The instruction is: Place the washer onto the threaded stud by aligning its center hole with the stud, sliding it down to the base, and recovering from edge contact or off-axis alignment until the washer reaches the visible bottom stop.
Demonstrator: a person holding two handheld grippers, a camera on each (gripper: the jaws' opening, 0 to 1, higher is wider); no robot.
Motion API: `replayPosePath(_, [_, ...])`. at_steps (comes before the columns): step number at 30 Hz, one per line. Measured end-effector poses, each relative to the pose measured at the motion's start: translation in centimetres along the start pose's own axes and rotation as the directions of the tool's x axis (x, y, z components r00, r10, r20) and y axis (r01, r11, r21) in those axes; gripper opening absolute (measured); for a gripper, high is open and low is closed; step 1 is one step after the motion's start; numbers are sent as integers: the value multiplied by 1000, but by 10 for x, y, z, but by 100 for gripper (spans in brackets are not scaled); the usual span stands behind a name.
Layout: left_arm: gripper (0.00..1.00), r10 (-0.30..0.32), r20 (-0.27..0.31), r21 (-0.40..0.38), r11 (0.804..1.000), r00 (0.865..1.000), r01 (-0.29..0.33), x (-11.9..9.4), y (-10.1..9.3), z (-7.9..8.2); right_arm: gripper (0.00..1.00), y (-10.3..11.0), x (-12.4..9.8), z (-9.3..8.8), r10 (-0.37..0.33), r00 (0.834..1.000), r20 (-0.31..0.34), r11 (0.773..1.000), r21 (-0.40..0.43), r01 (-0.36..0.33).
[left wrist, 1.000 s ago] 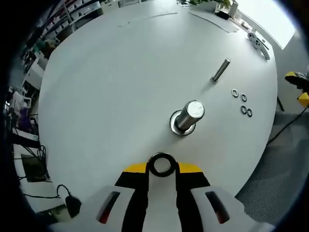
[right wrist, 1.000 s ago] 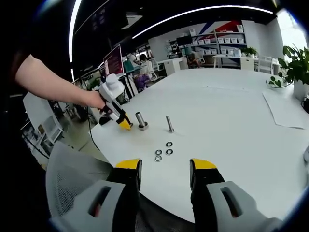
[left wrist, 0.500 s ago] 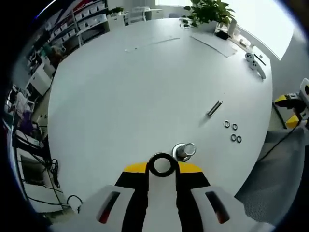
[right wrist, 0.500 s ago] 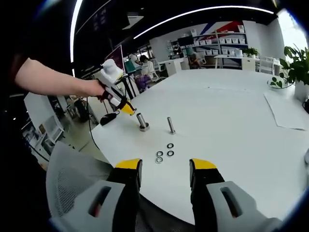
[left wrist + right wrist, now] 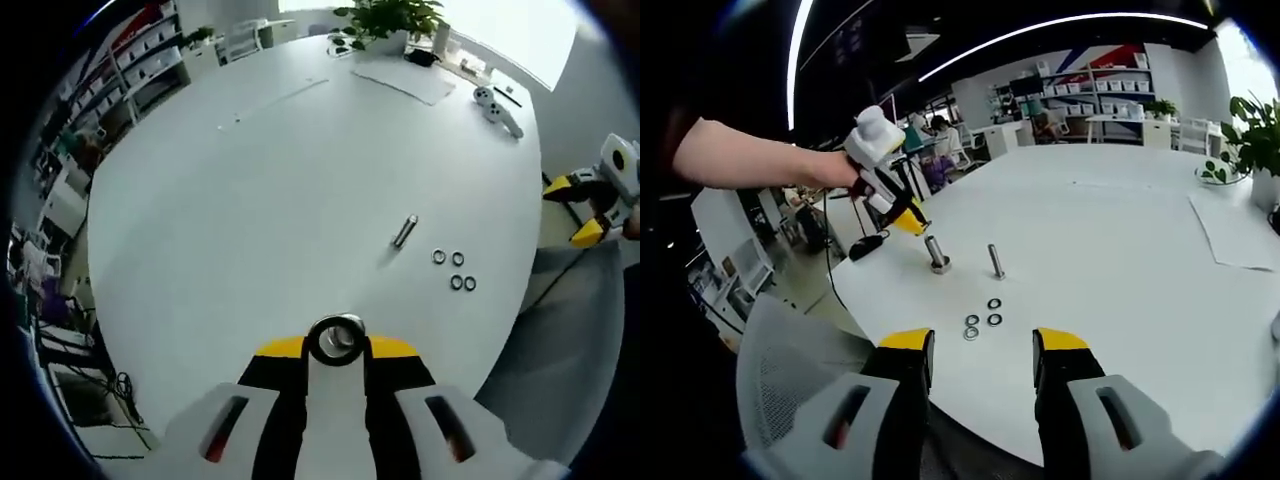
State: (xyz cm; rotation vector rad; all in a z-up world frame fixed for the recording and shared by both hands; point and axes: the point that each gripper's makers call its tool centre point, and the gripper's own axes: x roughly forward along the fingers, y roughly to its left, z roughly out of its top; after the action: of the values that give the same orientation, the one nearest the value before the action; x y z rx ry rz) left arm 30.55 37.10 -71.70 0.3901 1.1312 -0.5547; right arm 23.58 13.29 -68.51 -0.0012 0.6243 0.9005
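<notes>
Left gripper view: left tongs [image 5: 336,345] are gripping the washer [image 5: 336,338] above the white tabletop [image 5: 250,200], covering the threaded stud [image 5: 936,253]. Right gripper view: right tongs [image 5: 980,350] are hanging open, near three spare washers [image 5: 982,322].

Left gripper view: high above the white table [image 5: 250,180], looking steeply down, near its edge. Right gripper view: low off the table's [image 5: 1120,250] edge, facing across it into the room. Shared: loose washers [image 5: 452,271] [image 5: 980,322], second stud [image 5: 404,231] [image 5: 993,260].
</notes>
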Motion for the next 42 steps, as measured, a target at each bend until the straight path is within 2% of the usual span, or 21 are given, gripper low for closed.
replayPosePath(21, [18,-22,-78,73,997,997,27,15,-7,1,42,-9,-5,-2,-15,1000,7,1000,21,15])
replayPosePath(32, [18,-18,-132,118,992,991,34,31,-10,-6,42,-12,-5,-3,-22,1000,6,999,26,22])
replayPosePath(42, [18,-9,-179,112,993,984,30,47,-9,-12,42,-19,-7,-4,-37,999,6,999,34,37])
